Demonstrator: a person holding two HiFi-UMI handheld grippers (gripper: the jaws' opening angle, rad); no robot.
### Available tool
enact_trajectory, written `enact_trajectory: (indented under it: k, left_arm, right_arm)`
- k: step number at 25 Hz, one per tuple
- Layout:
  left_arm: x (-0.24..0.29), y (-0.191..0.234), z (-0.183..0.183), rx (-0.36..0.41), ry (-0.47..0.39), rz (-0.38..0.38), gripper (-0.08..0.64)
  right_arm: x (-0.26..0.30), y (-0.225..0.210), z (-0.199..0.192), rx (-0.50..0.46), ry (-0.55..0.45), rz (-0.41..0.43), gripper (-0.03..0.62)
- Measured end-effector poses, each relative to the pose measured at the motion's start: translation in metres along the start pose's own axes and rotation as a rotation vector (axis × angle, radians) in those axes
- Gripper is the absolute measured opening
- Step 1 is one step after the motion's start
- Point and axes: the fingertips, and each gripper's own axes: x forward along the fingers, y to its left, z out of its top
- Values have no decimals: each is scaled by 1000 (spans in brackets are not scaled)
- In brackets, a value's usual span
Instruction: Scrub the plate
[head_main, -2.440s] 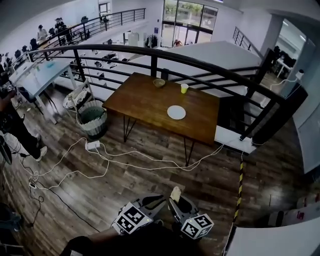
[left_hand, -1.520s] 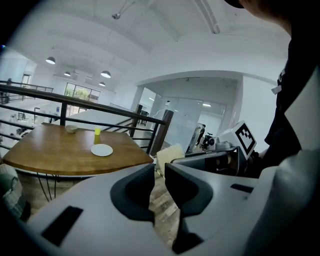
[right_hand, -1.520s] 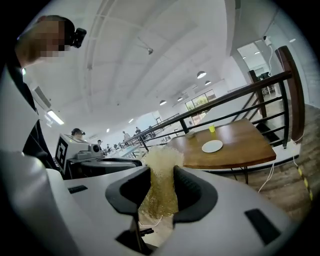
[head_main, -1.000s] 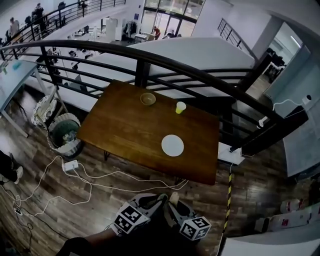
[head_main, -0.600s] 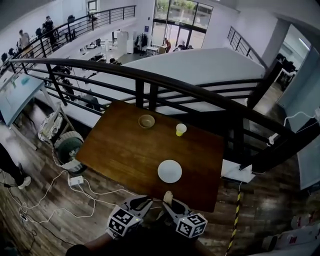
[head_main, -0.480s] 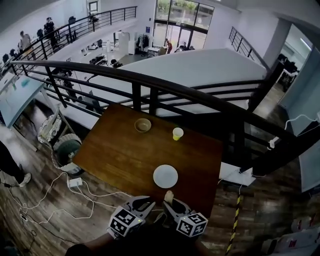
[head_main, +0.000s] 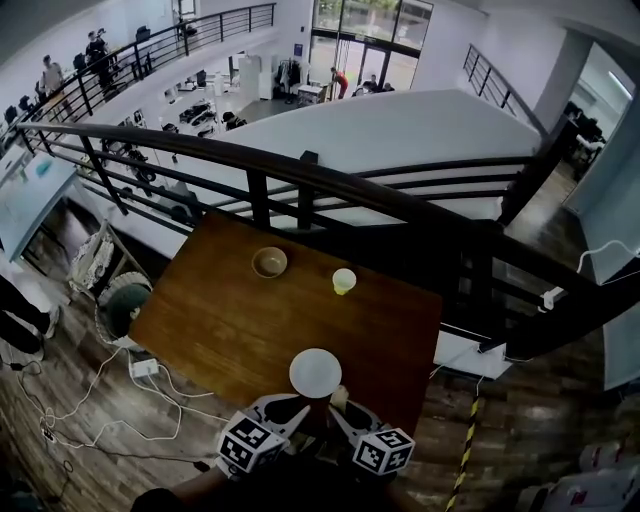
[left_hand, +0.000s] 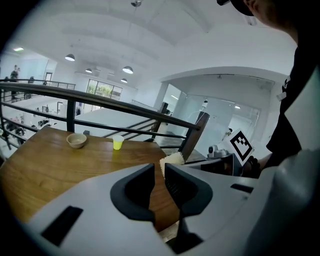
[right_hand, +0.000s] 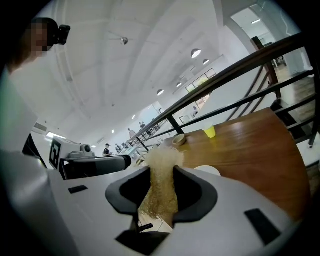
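The white plate lies flat at the near edge of the wooden table, a little right of the middle of that edge. A small tan bowl and a yellow cup stand well apart from it towards the far edge, by the black railing.

Both tools hang just short of the table's near edge. The right gripper pinches a coarse yellowish scrubbing sponge, whose frayed tip sticks out past the jaws towards the plate. The left gripper has its jaws drawn almost together, with only a thin slit between the pads and nothing in it. From the steep head view the sponge tip seems to be just beside the plate's near rim, though whether it touches is hard to say.

The step in hand looks like bringing the sponge onto the plate; no scrubbing shows yet. To do it well, lower the right gripper so the free tip of the sponge meets the plate's face, not the jaw ends. The plate sits close to the drop, so strokes should run along or away from the near edge, and the left gripper should steady the rim first, either spread to pinch it or pressing down on it
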Motion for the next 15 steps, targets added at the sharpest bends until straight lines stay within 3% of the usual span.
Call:
enact_trajectory:
  k: [9,15]
  left_arm:
    - [23,41,25,35,37,-118,72]
    - [19,75,17,40,62,-181,72]
  right_arm:
    - [32,-20,25,64,-31,-150,149]
    - [63,-11,27,56,-27,-220,149]
